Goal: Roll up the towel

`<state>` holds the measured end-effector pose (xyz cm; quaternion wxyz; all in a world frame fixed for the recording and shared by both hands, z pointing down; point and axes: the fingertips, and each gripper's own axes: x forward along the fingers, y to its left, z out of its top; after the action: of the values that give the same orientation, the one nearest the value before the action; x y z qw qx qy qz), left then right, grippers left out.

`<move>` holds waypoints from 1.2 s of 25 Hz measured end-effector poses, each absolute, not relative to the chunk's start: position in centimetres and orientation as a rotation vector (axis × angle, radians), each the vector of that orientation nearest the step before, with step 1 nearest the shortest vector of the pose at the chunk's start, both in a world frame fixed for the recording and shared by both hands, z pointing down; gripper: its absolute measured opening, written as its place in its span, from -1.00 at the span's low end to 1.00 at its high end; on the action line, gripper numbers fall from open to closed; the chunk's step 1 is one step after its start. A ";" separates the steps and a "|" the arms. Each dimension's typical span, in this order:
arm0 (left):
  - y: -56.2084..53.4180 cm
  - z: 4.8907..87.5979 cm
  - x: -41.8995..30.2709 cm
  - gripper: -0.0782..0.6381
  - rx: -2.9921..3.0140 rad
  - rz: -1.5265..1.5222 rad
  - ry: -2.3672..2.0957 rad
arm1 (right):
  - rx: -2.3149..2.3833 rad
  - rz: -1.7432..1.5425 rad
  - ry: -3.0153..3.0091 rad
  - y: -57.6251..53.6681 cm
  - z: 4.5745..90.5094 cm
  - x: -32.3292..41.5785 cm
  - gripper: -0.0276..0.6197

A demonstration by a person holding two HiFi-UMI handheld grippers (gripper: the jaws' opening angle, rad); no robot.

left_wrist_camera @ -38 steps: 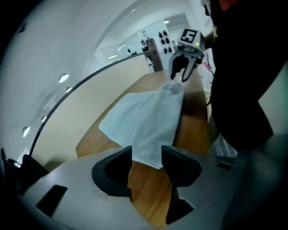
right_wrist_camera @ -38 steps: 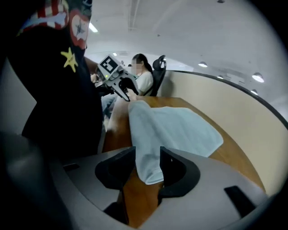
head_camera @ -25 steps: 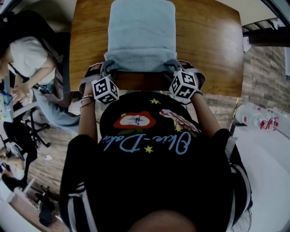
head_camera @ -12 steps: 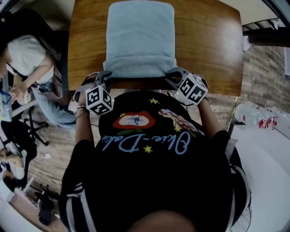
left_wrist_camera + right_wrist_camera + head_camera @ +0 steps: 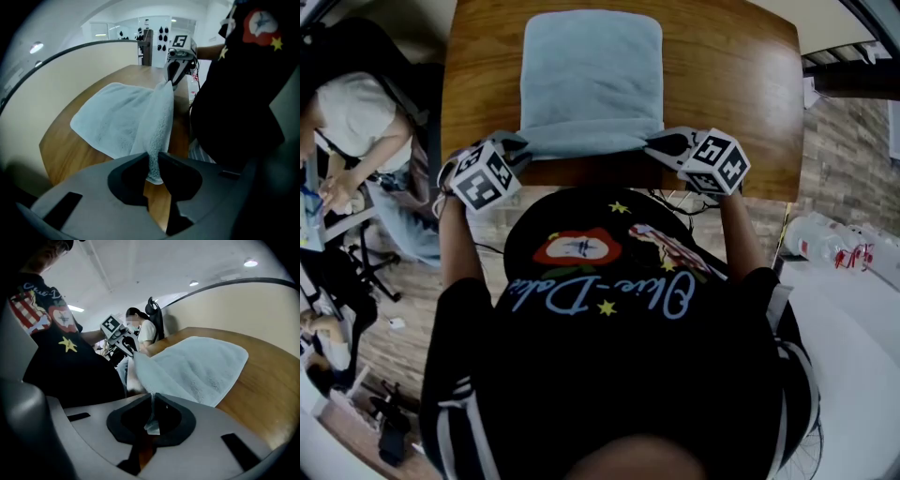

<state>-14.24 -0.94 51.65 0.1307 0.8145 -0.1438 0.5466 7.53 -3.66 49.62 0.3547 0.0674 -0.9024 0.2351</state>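
**towel (image 5: 591, 80) pinched at both near corners, near edge held off the table**

the pale blue towel lies spread on the brown wooden table (image 5: 741, 103), its far part flat on the wood and its near edge drawn up into a taut line just in front of the person's black shirt (image 5: 609, 328).

the left tool (image 5: 517, 142) is closed on the near left corner and the right tool (image 5: 661, 142) on the near right corner. from the head view the two tools sit at the towel's near corners with their marker cubes turned outward, but the jaws themselves are too small there to read.

the left gripper view settles it for that side: the dark jaws press narrowly on a thick fold of terry, and a short tip of cloth hangs out below them. the same view looks along the raised edge to the right tool at its other end, and shows the cloth sloping from that edge down onto the wood.

the right gripper view shows its jaws nearly together on a thinner bit of corner, with a small tag of fabric poking through beneath. it also shows the towel's far corner resting flat near the table's curved rim.

outward from the table, a seated person (image 5: 356, 122) is at the left of the head view and appears again past the left tool in the right gripper view. bottles (image 5: 830, 244) lie on a white surface at the right, seen from the head view only.
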 end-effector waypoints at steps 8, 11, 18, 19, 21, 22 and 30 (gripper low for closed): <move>-5.4 52.3 -15.0 -0.61 2.306 1.585 -0.394 | 0.264 0.532 -2.258 -8.2 50.7 6.9 -0.86; -6.8 52.7 -15.5 -0.61 2.317 1.645 -0.459 | 0.297 0.409 -2.201 -9.2 51.3 6.6 -0.86; -10.5 54.8 -15.2 -0.44 2.332 1.781 -0.740 | 0.355 0.146 -2.075 -11.9 54.5 7.3 -0.65; -10.8 54.8 -15.2 -0.42 2.335 1.781 -0.783 | 0.358 0.117 -2.069 -12.1 54.6 7.3 -0.61; -11.0 54.8 -15.1 -0.39 2.354 1.775 -0.854 | 0.367 0.096 -2.071 -12.3 54.7 7.2 -0.58; -11.1 54.7 -15.3 -0.36 2.363 1.758 -0.888 | 0.372 0.100 -2.079 -12.3 54.7 7.2 -0.58; -11.6 47.9 -19.7 -0.21 2.371 1.206 -1.288 | 0.644 0.250 -2.337 -13.5 48.1 8.7 -0.48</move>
<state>-19.65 -11.63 47.91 0.0928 0.7988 -0.4338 0.4064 8.69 -13.49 48.12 0.3452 0.2479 -0.9001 0.0963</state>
